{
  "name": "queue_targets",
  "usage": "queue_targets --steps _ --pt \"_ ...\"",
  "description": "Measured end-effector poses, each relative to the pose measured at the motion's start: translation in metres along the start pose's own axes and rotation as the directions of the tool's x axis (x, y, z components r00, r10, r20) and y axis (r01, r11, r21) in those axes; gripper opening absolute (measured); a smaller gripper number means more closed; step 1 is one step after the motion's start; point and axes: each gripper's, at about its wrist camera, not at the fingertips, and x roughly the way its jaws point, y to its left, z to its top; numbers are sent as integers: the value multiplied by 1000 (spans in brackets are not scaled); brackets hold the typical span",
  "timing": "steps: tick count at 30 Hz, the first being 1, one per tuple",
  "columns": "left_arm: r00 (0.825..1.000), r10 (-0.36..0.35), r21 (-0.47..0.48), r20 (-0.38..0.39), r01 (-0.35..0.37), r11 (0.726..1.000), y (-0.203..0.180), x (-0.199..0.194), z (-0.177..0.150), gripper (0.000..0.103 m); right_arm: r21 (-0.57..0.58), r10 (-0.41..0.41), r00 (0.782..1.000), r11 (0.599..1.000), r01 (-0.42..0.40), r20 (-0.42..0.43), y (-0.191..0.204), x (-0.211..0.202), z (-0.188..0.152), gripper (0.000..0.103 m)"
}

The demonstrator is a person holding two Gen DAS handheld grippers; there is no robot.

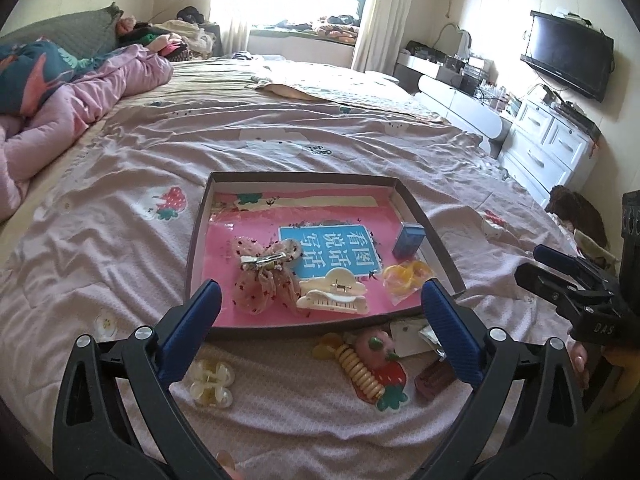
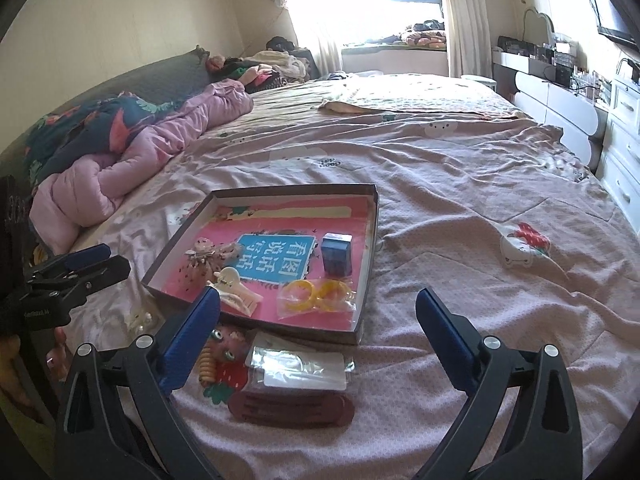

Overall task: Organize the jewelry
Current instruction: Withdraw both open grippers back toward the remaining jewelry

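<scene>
On the pink printed bedsheet (image 1: 120,184), going from the left, a small cream pearl-petal flower clip (image 1: 211,383) lies loose in front of the shallow grey cardboard box lid (image 1: 194,236), just inside the left gripper's left finger. The left gripper (image 1: 320,320) hangs over the near edge of that lid with its blue-padded fingers (image 1: 192,328) spread wide and nothing between them.

Inside the lid, on its pink and blue printed bottom, lie a sheer pink polka-dot bow with a metal clip (image 1: 266,266), a cream plastic claw clip (image 1: 332,292) just right of it, a clear bag with yellow ring-shaped pieces (image 1: 404,278) near the right wall, and a small blue box (image 1: 408,240) standing behind the bag.

In front of the lid, on the sheet, rest a yellow ribbed spiral hair tie (image 1: 362,372) lying across a pink and red strawberry-shaped clip (image 1: 386,354), then a clear plastic packet with a white card (image 2: 298,366), then a flat dark-brown oblong hair clip (image 2: 292,408) nearest the right wrist camera.

The right gripper (image 2: 318,326) hovers over these loose pieces, its blue-padded fingers equally wide apart and holding nothing. From the left wrist view it shows at the far right edge, apart from the lid.

Beyond the bed stand a white drawer cabinet (image 1: 548,148) and a black wall television (image 1: 568,56).
</scene>
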Motion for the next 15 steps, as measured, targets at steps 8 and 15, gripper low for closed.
queue_targets --steps 8,15 --pt "1000 16 -32 3 -16 999 12 -14 -9 91 -24 9 1000 1000 -9 7 7 -16 -7 96" --pt "999 44 -43 1 -44 998 17 -25 -19 91 -62 2 1000 998 -2 4 14 -24 -18 96"
